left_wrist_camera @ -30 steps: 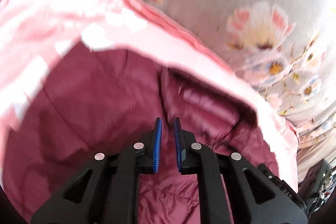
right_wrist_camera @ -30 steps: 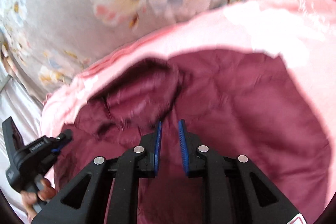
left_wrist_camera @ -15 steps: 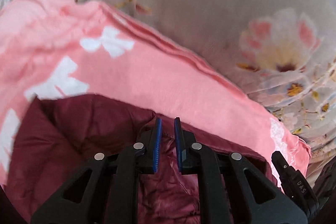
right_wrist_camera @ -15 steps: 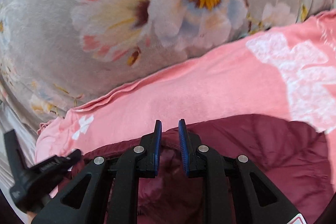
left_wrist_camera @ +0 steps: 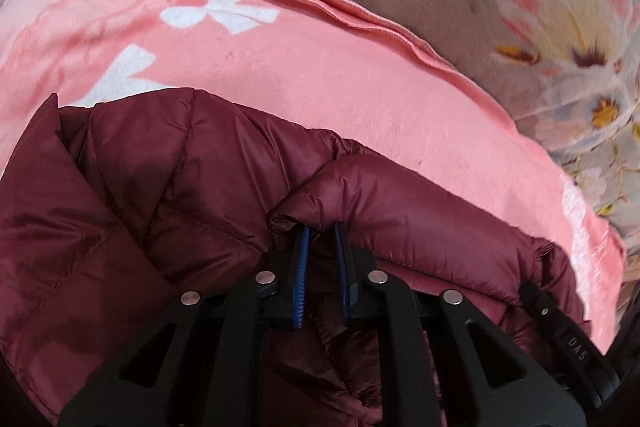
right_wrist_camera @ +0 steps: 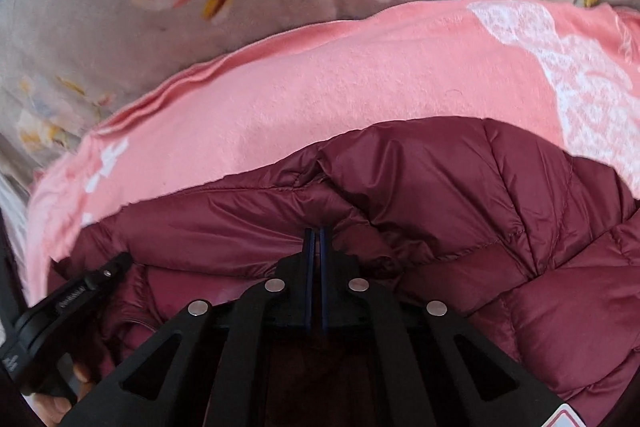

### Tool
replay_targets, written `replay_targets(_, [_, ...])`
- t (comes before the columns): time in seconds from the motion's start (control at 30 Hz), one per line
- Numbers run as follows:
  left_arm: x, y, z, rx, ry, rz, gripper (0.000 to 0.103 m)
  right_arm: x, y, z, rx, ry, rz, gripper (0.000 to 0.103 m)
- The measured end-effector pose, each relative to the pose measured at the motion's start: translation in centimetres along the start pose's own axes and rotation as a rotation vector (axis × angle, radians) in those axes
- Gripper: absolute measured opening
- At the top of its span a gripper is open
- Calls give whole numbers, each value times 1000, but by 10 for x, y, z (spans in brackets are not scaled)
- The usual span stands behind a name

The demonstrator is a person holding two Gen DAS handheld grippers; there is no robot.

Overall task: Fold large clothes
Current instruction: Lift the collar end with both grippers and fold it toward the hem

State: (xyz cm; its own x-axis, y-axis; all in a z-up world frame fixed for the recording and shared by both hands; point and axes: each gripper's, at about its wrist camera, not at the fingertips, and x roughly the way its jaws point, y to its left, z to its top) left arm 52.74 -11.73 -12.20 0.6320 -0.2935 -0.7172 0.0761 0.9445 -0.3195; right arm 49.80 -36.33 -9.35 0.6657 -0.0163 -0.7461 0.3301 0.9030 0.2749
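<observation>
The quilted maroon puffer jacket (left_wrist_camera: 168, 211) lies on a pink fleece blanket (left_wrist_camera: 320, 87), folded edge crosswise before both claws. Left gripper (left_wrist_camera: 320, 227) pinches that edge; right gripper (right_wrist_camera: 316, 231), alongside, is pressed together on it.

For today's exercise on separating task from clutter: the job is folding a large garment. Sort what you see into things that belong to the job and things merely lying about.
Part of the job:
- maroon puffer jacket
- left gripper, jacket fabric between its fingers
- right gripper, shut

Just lying about:
- pink blanket under the jacket
- floral bedcover beneath the blanket
</observation>
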Motion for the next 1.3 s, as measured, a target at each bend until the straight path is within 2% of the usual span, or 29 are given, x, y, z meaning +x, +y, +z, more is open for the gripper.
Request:
replay_targets(0.4, [4,2,-3,5,-20,3,12,11,27,-2,-138,-11,-175,0])
replay_targets(0.6, [6,0,-3,7,-22,6,12,10,23,-1,-118,-21,-160,0])
replay_targets(0.67, [4,0,-4,8,-25,7,12,-4,15,-3,-77,-57,-100,1])
replay_targets(0.73, [-7,5,-5,-8,-21,-24,12,-38,9,-13,-35,-112,-11,5])
replay_targets(0.77, [-16,9,-6,-8,-22,-32,12,-64,6,-21,-23,-149,65,10])
replay_targets(0.8, [-31,13,-9,-8,-31,-43,18,-86,4,-29,-25,-174,112,10])
replay_targets(0.83, [-48,18,-12,-8,-43,-55,29,-123,-1,-44,-42,-214,175,10])
replay_targets(0.9, [-103,35,-25,-2,-90,-115,39,-180,-11,-73,-78,-283,241,13])
replay_targets(0.97, [-153,51,-39,10,-139,-120,47,-247,-32,-113,-90,-340,290,29])
replay_targets(1.03, [-211,80,-61,6,-175,-132,60,-300,-54,-152,-86,-380,305,42])
replay_targets(1.1, [-256,108,-85,6,-186,-136,63,-345,-73,-192,-87,-396,297,50])
replay_targets(1.17, [-296,134,-110,16,-197,-109,65,-384,-96,-235,-61,-379,265,61])
replay_targets(1.23, [-330,159,-144,25,-191,-57,70,-407,-115,-272,-40,-355,203,63])
replay_targets(1.3, [-349,180,-173,7,-166,-44,74,-417,-127,-301,-5,-315,168,65])
